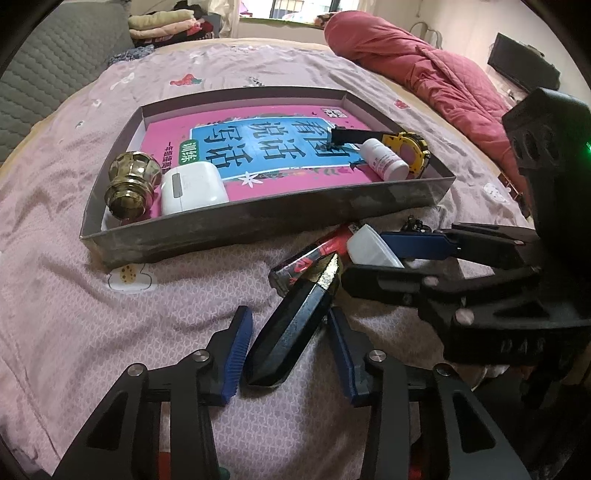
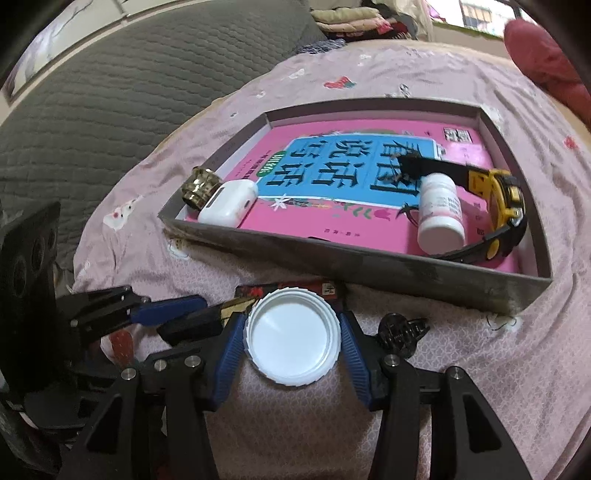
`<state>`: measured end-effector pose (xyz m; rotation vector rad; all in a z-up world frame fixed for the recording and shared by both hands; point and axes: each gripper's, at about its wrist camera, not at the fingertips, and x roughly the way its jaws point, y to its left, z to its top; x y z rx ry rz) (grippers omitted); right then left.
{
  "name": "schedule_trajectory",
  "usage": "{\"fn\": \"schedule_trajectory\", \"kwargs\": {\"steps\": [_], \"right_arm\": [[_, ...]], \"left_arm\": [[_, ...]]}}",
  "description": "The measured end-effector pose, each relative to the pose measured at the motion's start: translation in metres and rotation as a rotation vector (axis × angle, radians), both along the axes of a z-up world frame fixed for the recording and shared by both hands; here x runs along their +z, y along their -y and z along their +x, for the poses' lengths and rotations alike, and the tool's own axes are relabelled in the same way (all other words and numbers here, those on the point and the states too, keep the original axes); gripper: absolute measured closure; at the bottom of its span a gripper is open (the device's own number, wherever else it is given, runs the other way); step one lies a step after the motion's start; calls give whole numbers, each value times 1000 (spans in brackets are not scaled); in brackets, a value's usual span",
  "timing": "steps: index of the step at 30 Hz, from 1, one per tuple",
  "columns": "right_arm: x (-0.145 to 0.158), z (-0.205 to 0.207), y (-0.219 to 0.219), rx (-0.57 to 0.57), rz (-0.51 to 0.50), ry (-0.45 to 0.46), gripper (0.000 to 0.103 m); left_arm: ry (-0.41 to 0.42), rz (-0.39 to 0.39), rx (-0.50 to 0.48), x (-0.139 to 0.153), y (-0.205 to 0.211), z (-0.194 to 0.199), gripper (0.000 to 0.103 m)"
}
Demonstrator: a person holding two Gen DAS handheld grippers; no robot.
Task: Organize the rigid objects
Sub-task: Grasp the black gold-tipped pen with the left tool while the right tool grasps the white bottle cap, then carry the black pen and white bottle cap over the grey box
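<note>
A grey shallow box (image 1: 258, 225) (image 2: 369, 264) on the bed holds a pink book (image 1: 295, 173), a brass knob (image 1: 129, 184), a white case (image 1: 192, 188), a white pill bottle (image 1: 384, 158) and a yellow watch (image 1: 406, 147). My left gripper (image 1: 286, 350) is open, its fingers on either side of a black pointed object with a gold tip (image 1: 291, 332) lying on the sheet. My right gripper (image 2: 293, 339) is closed on a white lid (image 2: 293, 339), also seen in the left wrist view (image 1: 369, 247). A red-black packet (image 1: 314, 258) lies under them.
A black hair clip (image 2: 402, 332) lies right of the right gripper. A red quilt (image 1: 424, 62) is heaped at the bed's far right. A grey quilted headboard (image 2: 110, 92) stands on the left. Folded clothes (image 1: 166, 22) lie at the back.
</note>
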<state>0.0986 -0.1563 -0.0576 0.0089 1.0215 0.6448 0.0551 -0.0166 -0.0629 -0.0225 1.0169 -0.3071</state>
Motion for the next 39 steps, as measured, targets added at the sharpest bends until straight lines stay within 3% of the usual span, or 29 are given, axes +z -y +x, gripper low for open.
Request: {"fn": "schedule_trajectory", "kwargs": {"steps": [4, 6, 12, 30, 39], "right_arm": [[12, -6, -4, 11, -11, 69, 51], [17, -8, -2, 4, -1, 91, 51], [23, -8, 5, -32, 4, 117, 51], [35, -15, 8, -64, 6, 175, 52], [60, -30, 13, -123, -24, 291, 52]], "left_arm": [[14, 4, -2, 2, 1, -1, 66], [18, -2, 0, 4, 0, -2, 76], [15, -20, 10, 6, -6, -2, 80], [61, -44, 66, 22, -17, -6, 80], [107, -48, 93, 42, -21, -12, 80]]}}
